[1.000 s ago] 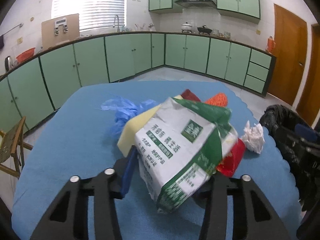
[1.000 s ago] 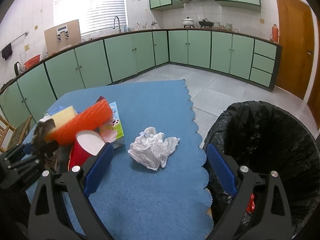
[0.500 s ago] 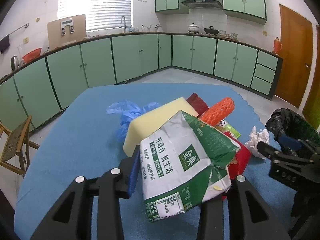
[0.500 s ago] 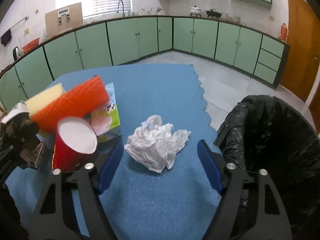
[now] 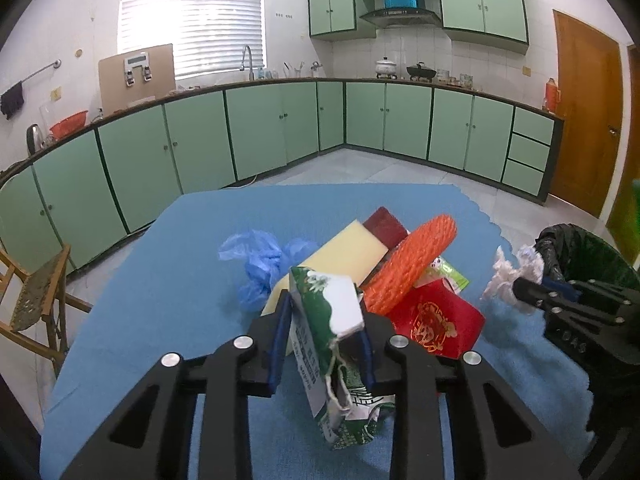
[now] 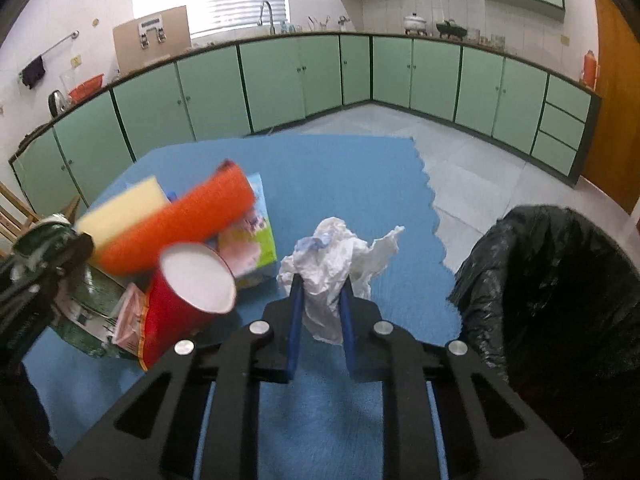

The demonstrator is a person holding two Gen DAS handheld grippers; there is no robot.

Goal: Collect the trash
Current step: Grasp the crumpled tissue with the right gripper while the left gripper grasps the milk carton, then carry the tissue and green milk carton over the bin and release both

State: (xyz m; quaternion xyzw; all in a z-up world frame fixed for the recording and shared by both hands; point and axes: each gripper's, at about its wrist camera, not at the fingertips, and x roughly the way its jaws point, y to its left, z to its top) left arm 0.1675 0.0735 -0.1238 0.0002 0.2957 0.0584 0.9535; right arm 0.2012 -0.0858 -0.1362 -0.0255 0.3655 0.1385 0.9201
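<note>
The left gripper (image 5: 324, 320) is closing on a crushed green-and-white carton (image 5: 332, 344) while the right gripper (image 6: 320, 300) closes on crumpled white paper (image 6: 332, 264) beside the black-lined bin (image 6: 560, 288).

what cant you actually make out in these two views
- Bin inside: right wrist view, the black liner is too dark to show any contents.
- Carton lower part: left wrist view, hidden behind the left claw closing on it.
- Carton print: right wrist view, blurred and cut off at the left edge.
- Tissue underside: right wrist view, covered by the right claw closing on it.
- Items under the orange roll: both views, pile overlaps.
</note>
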